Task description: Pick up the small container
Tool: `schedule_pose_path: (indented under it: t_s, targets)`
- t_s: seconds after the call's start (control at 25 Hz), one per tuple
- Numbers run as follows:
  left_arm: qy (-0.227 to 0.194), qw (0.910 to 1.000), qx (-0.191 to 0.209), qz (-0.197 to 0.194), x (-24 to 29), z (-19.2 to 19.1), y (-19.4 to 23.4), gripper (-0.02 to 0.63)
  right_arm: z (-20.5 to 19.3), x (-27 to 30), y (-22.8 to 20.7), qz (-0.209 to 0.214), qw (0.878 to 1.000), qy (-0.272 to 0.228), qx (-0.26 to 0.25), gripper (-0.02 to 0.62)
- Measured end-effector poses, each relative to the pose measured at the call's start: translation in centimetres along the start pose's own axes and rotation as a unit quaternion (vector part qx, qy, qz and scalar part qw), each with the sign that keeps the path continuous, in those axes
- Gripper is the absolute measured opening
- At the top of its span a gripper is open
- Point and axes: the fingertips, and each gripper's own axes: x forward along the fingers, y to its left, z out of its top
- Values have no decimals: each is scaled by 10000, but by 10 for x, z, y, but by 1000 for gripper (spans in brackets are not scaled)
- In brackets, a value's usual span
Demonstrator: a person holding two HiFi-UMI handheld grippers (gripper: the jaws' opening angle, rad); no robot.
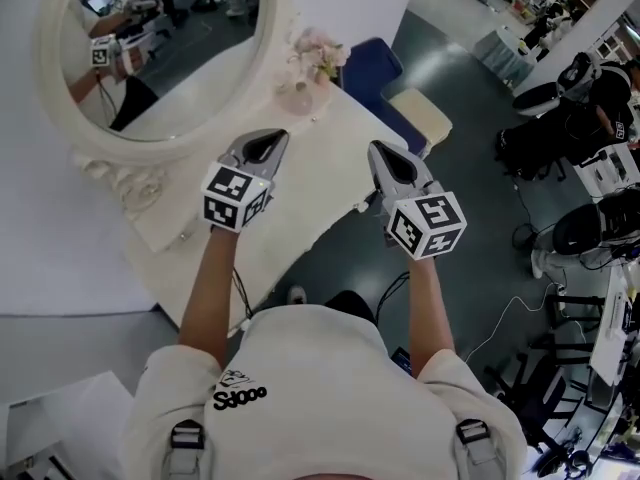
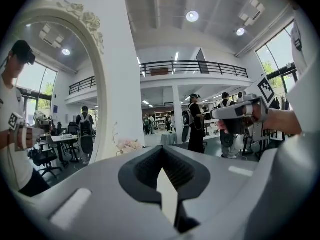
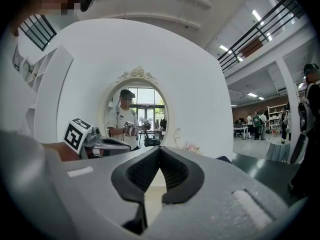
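Note:
A small pinkish vessel (image 1: 298,98) with pale flowers (image 1: 318,50) stands at the far end of the white vanity table (image 1: 325,203); no other small container shows. My left gripper (image 1: 272,138) hovers over the table, shut and empty, its tip short of the vessel. My right gripper (image 1: 378,148) hangs beside it past the table's right edge, also shut with nothing in it. In the left gripper view the jaws (image 2: 161,148) meet, with the flowers (image 2: 127,145) ahead to the left. In the right gripper view the jaws (image 3: 160,148) meet, the flowers (image 3: 191,147) just to the right.
A large oval mirror (image 1: 160,48) in a white ornate frame leans at the table's left. A blue chair with a cream cushion (image 1: 420,116) stands beyond the table's far right. Cables (image 1: 500,318), black bags and people (image 1: 600,98) occupy the dark floor at right.

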Motion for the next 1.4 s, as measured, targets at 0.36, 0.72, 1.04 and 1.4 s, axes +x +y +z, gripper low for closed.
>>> schedule_pose_path:
  t_s: [0.36,0.72,1.04,1.4]
  targets:
    - [189,9991,-391,-9,44,-39,37,18,-19,44,-22,27,9997,235,35,2]
    - [447,9974,-558,103,111,-67,73,70,-46,100,-73,129,9980,614,22,2]
    - [881,9933,-703,247,182,-106,114,133,-73,158,-122,317,9942,1024,9,2]
    - [1202,9880,-863,434,249,-142,149,219,-106,200,-179,231,9883,1505,20,2]
